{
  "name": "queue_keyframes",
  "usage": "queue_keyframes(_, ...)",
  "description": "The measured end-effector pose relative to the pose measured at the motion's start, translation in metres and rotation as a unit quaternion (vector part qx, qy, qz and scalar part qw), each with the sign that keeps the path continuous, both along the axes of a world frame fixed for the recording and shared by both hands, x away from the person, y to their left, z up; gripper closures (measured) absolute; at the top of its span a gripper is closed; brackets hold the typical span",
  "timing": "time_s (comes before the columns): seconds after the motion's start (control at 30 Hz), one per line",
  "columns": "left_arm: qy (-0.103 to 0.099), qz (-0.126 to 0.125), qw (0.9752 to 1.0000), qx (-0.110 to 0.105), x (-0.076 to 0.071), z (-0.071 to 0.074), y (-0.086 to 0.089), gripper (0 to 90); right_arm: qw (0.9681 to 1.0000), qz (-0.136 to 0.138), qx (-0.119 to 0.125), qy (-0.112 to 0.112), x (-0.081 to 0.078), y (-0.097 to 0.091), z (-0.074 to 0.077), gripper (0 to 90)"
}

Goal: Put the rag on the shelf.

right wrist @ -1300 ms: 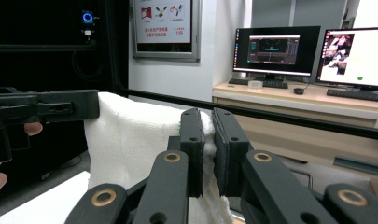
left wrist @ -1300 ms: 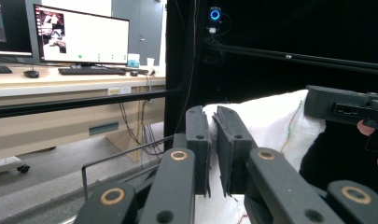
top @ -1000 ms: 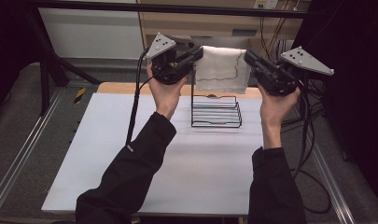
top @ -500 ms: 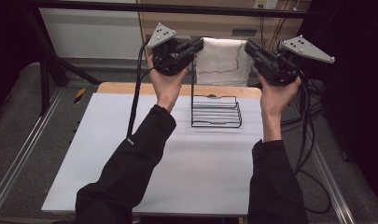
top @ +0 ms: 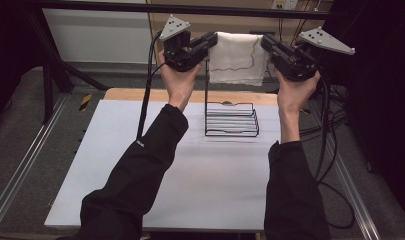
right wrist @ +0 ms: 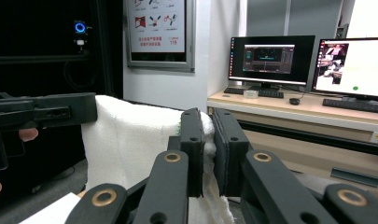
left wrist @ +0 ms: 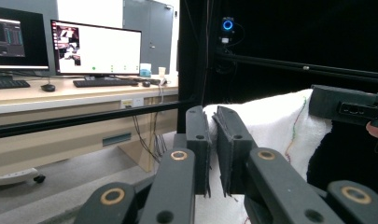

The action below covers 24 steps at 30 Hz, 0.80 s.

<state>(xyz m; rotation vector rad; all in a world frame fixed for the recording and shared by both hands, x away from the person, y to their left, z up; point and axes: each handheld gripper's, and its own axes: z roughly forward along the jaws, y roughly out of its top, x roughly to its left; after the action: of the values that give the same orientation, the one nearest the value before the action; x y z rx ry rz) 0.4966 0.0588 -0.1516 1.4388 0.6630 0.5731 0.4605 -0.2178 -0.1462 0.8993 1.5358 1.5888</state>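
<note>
left claw (top: 210, 41): mine, jaws clamped on the towel's top corner; in the left gripper view the cloth sits pinched between the two pads (left wrist: 199, 135)
right claw (top: 266, 42): mine, jaws clamped on the opposite top corner; cloth bunches between the pads (right wrist: 192, 135) in the right gripper view
towel (top: 237, 59): white, thin red-green stitched line running down it; stretched flat between my two claws, hanging below them, held up in the air
towel vs rack: lower hem hangs above and behind the rack, not touching as far as I can tell
wire rack (top: 231, 119): black, stands on the table below and between my claws, upright back frame rising toward the towel
rack contents: nothing in it that I can see, bare wires on the base
table (top: 140, 190): white top, wooden strip along the far edge, well below both claws
claws vs each other: level, facing inward, towel spanning the gap between them
other claw seen from mine: right one (left wrist: 347, 106) past the towel's far edge; left one (right wrist: 42, 112) likewise
</note>
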Motion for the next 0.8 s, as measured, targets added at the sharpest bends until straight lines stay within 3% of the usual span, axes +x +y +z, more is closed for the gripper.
queue_keyframes(0.3, 0.0, 0.011, 0.9999, 0.01, 0.01, 0.004, -0.004, 83.8, 1.0, 0.002, 0.006, 0.005, 0.015, -0.003, 0.001, 83.5)
queue_keyframes(0.5, 0.009, 0.011, 0.9999, 0.003, 0.019, 0.002, -0.003, 83.8, 0.9999, -0.001, -0.001, 0.01, 0.026, -0.002, 0.002, 83.5)
queue_keyframes(0.8, 0.009, 0.017, 0.9997, 0.011, 0.031, -0.005, -0.003, 83.9, 0.9998, -0.002, -0.002, 0.02, 0.04, 0.0, -0.002, 83.5)
